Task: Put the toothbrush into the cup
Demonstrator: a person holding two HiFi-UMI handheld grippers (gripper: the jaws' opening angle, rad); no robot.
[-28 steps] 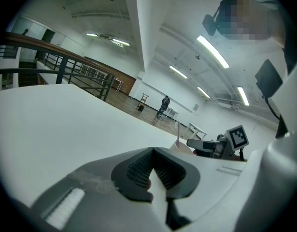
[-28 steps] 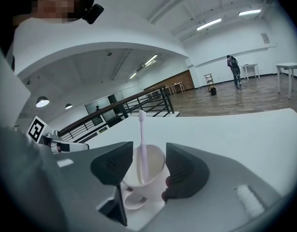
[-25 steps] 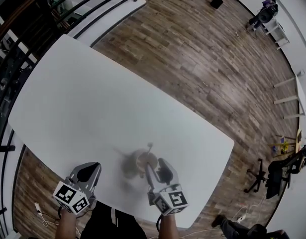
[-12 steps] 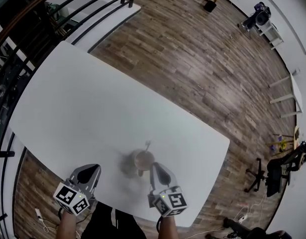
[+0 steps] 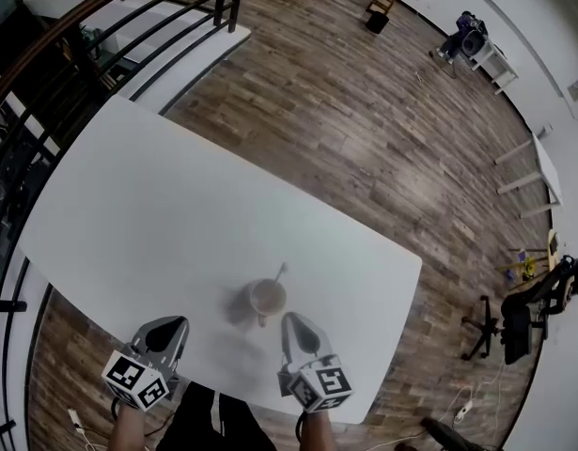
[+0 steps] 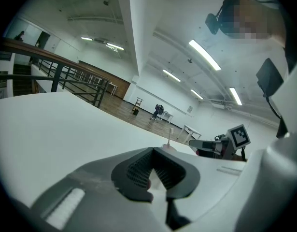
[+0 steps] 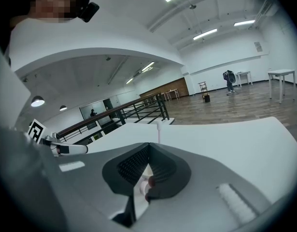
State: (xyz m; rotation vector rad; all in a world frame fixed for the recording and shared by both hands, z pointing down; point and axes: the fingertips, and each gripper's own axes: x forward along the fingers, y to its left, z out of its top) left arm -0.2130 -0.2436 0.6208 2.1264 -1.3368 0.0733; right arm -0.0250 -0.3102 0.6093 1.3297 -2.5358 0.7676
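Left tongs shut; right tongs just closed, nothing between; both pointing forward.

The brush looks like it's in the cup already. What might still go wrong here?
The toothbrush leans out past the rim of the cup, so a knock might tip both. The right gripper, its jaws just closed on nothing, is close beside the cup and might bump it.
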